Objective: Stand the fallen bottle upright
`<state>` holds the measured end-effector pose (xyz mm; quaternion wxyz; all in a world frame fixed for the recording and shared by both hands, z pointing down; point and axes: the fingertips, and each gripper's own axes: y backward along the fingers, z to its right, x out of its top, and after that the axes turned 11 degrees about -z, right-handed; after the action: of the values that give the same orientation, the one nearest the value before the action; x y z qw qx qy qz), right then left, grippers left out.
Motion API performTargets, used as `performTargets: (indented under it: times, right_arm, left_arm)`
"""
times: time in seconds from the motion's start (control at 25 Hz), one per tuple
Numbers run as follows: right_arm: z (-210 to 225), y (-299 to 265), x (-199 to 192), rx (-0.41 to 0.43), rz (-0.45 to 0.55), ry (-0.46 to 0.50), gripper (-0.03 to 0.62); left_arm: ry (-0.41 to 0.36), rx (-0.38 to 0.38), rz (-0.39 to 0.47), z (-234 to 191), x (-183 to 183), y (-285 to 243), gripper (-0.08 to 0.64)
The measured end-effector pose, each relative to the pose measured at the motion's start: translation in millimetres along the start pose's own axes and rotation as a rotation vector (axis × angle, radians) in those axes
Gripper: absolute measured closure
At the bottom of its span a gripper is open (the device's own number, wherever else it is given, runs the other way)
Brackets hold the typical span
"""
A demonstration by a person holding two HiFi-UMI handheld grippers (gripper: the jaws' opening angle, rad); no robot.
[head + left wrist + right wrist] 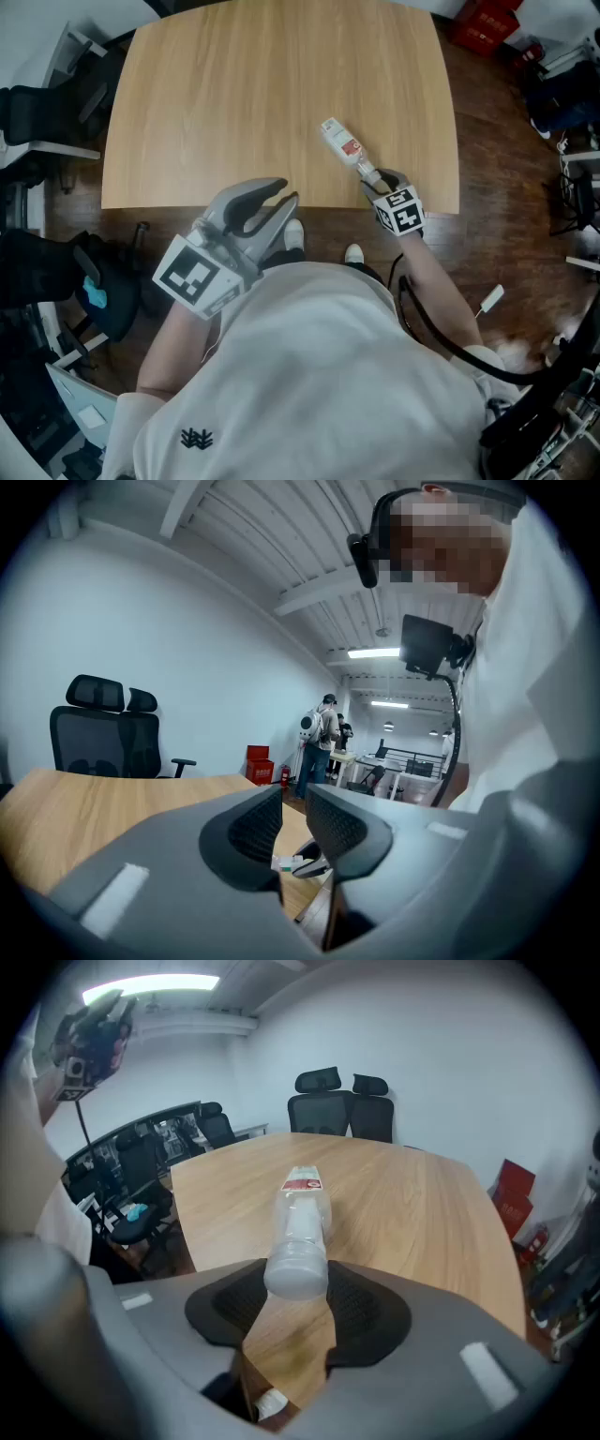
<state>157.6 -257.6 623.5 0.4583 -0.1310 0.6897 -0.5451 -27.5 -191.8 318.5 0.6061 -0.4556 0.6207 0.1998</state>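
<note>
A clear plastic bottle with a red-and-white label lies on its side on the wooden table. Its base points to the far left and its cap to the near right. My right gripper is shut on the cap end. In the right gripper view the white cap sits between the black pads of this gripper, and the bottle stretches away over the tabletop. My left gripper hovers at the table's near edge, its jaws a narrow gap apart and empty.
The table's near edge runs just below both grippers. Black office chairs stand at the far side, and another chair is at the left. Red crates sit on the floor at the far right. People stand in the background.
</note>
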Motion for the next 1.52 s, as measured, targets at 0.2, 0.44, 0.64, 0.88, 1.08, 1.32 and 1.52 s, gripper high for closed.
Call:
performTargets:
  times: [0.2, 0.44, 0.64, 0.88, 1.08, 1.32, 1.52]
  right_arm:
    - [8.1, 47.5, 27.5, -0.032, -0.182, 0.202, 0.391]
    - [31.5, 102.7, 82.5, -0.058, -0.412, 0.5, 0.392]
    - [40.3, 94.4, 111.5, 0.001, -0.597, 0.678, 0.393]
    - [38.1, 74.9, 137.4, 0.045, -0.724, 0.788, 0.391]
    - [30.1, 62.7, 146.6, 0.072, -0.761, 0.848, 0.391]
    - [18.8, 53.8, 160.7, 0.082, -0.741, 0.891, 0.388]
    - [10.6, 47.8, 169.9, 0.093, -0.702, 0.9, 0.375]
  left_arm:
    - [-0.004, -0.012, 0.018, -29.9, -1.6, 8.0, 0.485]
    - [-0.017, -0.024, 0.067, -37.6, 3.1, 5.5, 0.485]
    - [-0.008, -0.023, 0.091, -36.8, 3.8, 12.6, 0.485]
    - [0.027, 0.0, 0.098, -42.9, -0.1, 24.7, 0.485]
    - [0.045, 0.021, 0.091, -49.5, -5.0, 33.1, 0.485]
    - [0.056, 0.024, 0.079, -54.3, -11.1, 35.1, 0.485]
    - [0.076, 0.032, 0.083, -58.0, -11.7, 39.5, 0.485]
